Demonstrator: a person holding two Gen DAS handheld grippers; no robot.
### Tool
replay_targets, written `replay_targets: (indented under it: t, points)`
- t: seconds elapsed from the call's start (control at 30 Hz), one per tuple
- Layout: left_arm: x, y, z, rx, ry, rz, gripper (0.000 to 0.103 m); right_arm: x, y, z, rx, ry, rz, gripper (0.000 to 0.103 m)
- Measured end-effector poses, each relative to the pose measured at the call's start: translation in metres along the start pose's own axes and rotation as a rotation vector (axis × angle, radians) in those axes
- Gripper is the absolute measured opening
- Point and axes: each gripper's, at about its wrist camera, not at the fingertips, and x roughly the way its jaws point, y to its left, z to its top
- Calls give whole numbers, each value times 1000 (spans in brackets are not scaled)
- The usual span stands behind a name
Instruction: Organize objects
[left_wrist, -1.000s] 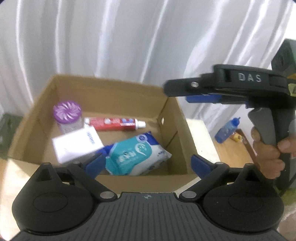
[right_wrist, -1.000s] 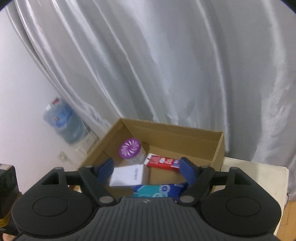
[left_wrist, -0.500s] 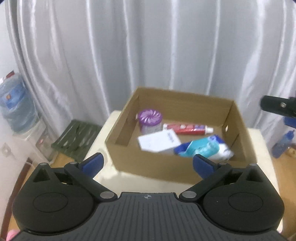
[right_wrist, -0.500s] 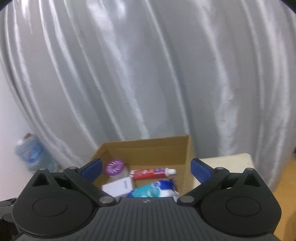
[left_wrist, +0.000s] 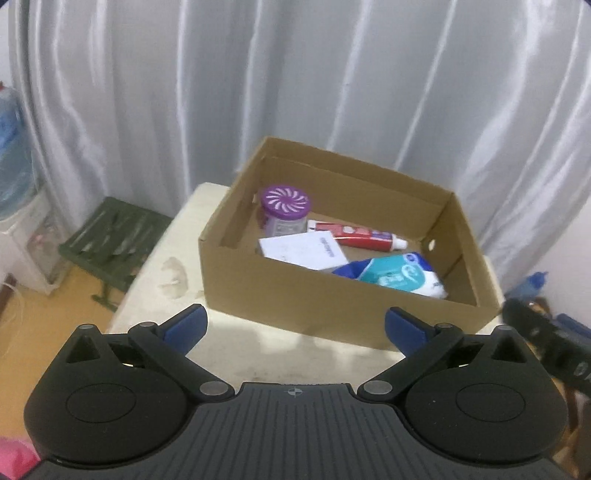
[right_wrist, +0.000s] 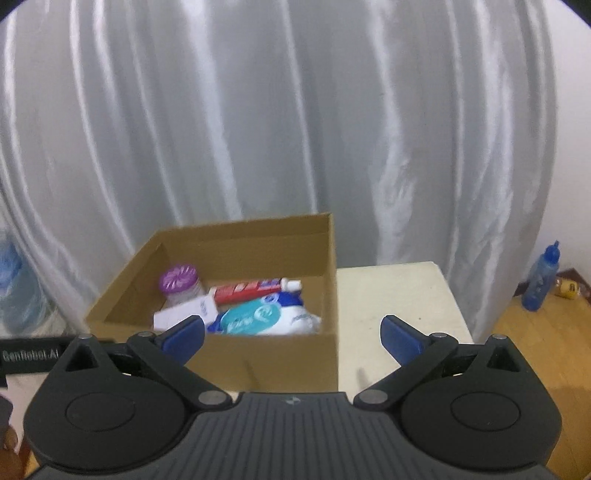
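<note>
An open cardboard box (left_wrist: 295, 299) (right_wrist: 291, 358) stands on a cream table (left_wrist: 155, 280) (right_wrist: 391, 295). Inside lie a purple-lidded jar (left_wrist: 283, 211) (right_wrist: 178, 280), a red toothpaste tube (left_wrist: 360, 236) (right_wrist: 251, 290), a white carton (left_wrist: 304, 249) (right_wrist: 184, 314) and a teal wipes pack (left_wrist: 395, 275) (right_wrist: 258, 314). My left gripper (left_wrist: 295, 326) hangs open and empty in front of the box's near wall. My right gripper (right_wrist: 291, 334) is also open and empty, back from the box's right front corner. Neither touches the box.
A white curtain (right_wrist: 295, 129) hangs behind the table. A green crate (left_wrist: 110, 236) and a water dispenser (left_wrist: 14, 155) stand to the left on the wooden floor. A blue bottle (right_wrist: 545, 277) stands on the floor at right.
Both grippers have drawn back from the box, which now looks smaller and farther. The right gripper's jaws have spread wider and its view has swung right. The box contents have not moved.
</note>
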Motion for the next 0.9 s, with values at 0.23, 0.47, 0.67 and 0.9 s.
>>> replay_targets:
  t: [0.23, 0.47, 0.67, 0.9]
  points:
    - [-7, -9, -4, 130, -72, 51, 103, -3, 18, -10, -31, 38, 16, 103]
    - [-3, -18, 1, 194, -89, 96, 103, 5, 26, -12, -47, 57, 5, 103]
    - [0, -18, 5, 202, -92, 86, 103, 11, 27, -10, -38, 63, -1, 103]
    - [8, -18, 4, 209, -72, 72, 103, 15, 25, -11, -35, 72, -10, 103]
